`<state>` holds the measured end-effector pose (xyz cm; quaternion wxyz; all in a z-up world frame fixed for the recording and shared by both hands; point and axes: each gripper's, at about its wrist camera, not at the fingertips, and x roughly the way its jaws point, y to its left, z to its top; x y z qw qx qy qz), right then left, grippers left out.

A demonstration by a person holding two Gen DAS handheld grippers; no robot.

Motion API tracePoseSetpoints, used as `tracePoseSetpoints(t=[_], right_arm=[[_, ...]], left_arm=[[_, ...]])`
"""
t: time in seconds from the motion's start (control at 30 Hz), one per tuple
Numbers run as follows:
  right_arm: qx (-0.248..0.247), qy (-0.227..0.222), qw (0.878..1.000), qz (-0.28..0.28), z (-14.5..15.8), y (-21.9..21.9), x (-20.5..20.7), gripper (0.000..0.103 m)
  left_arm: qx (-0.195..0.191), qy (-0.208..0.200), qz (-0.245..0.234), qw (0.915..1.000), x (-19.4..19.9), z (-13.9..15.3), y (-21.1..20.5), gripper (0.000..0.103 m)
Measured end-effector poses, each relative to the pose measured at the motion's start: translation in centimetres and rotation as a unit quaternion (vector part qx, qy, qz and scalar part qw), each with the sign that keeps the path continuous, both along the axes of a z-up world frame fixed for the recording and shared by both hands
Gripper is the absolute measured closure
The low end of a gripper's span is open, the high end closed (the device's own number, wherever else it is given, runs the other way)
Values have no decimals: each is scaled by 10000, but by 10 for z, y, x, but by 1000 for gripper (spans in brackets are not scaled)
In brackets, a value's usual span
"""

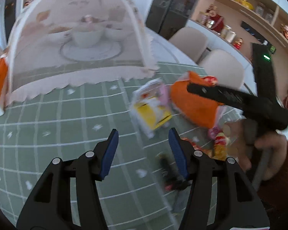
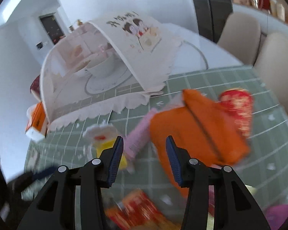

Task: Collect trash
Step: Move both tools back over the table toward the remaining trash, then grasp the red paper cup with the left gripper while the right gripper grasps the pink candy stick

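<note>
Both tools hang over a green-checked worktop (image 1: pixel 67 115) strewn with wrappers, and I see them through motion blur.

A large mesh food cover (image 1: pixel 76 38) fills the far half of the worktop, with bowls and a plate under it; its lace edge stops near the trash. Open green cloth lies before my left tool (image 1: pixel 143 149), whose jaws stand wide and hold nothing. Two beige chairs (image 1: pixel 220 71) stand along the far right edge. An orange bag (image 2: pixel 192 130), the biggest piece, lies just ahead of my right tool (image 2: pixel 144 153), also wide and empty. A yellow-and-white wrapper (image 1: pixel 153 109) lies just left of it, and a red packet (image 2: pixel 238 107) beyond. More red wrappers (image 2: pixel 142 209) sit under the right tool.
</note>
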<state>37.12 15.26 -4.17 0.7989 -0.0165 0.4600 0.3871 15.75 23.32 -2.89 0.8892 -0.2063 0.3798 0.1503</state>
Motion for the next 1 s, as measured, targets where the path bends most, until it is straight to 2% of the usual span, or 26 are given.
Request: tracePoseSetpoints(t=[0.07, 0.13, 0.2, 0.3, 0.47, 0.6, 0.8, 0.9, 1.0], right_arm=[[78, 267, 9990, -338, -11, 11, 9, 59], [105, 472, 9981, -388, -22, 25, 15, 59], [-14, 472, 9984, -306, -29, 37, 17, 59], [-203, 641, 9973, -281, -43, 44, 22, 67], [-335, 580, 9978, 30, -40, 33, 21, 86], [-305, 403, 9985, 194, -19, 8, 13, 90], [-79, -225, 9994, 261, 38, -53, -17, 90], [-191, -426, 9984, 333, 47, -82, -35, 90], [-473, -590, 9966, 324, 42, -117, -58, 90]], left_arm=[[111, 46, 70, 9999, -9, -3, 6, 51], [83, 72, 143, 9998, -16, -8, 14, 51], [-27, 48, 253, 9997, -22, -12, 23, 51], [-125, -25, 445, 9989, -29, -15, 36, 51], [-296, -133, 505, 9982, -33, -17, 42, 51], [-487, -125, 363, 9981, -28, -21, 37, 51], [-578, -148, -127, 9981, -15, -21, 8, 51], [-713, -109, -511, 9961, -6, -23, -11, 51], [-622, -75, -866, 9943, 6, -21, -31, 51]])
